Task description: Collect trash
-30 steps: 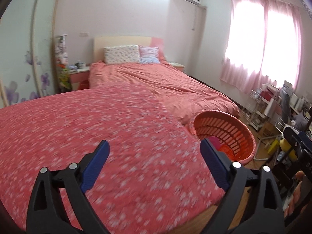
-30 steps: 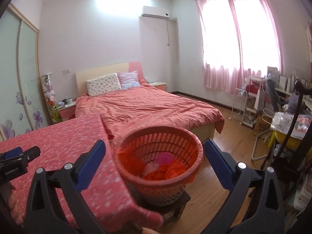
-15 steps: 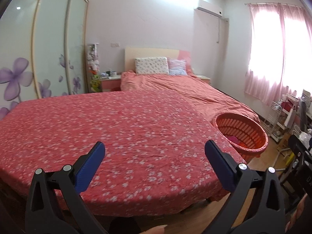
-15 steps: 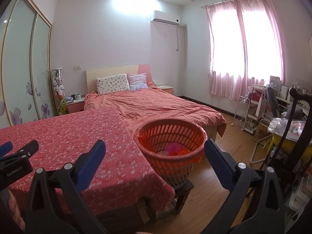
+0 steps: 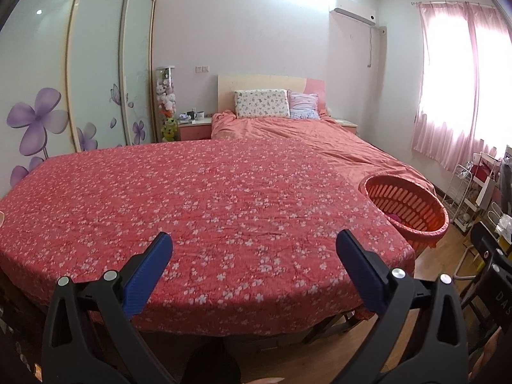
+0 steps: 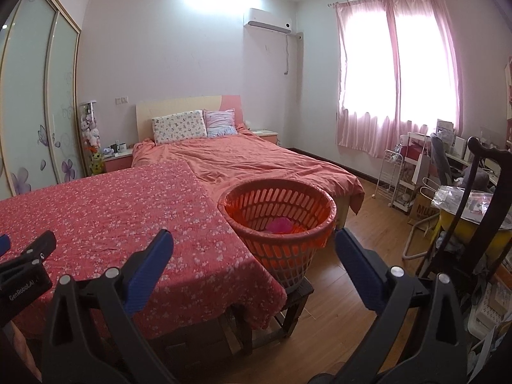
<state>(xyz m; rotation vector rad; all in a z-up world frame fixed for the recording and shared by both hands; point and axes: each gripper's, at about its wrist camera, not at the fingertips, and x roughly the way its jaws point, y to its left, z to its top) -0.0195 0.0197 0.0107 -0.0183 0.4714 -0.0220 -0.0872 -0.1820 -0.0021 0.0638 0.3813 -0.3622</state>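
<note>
Basket (image 6: 278, 220) untouched; both grippers' fingers (image 5: 361, 268) wide, empty.

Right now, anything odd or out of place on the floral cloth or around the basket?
Nothing stands out. The floral cloth lies flat with no trash visible on it, and the orange basket stands upright beside it on a small stool, holding a few scraps.
</note>
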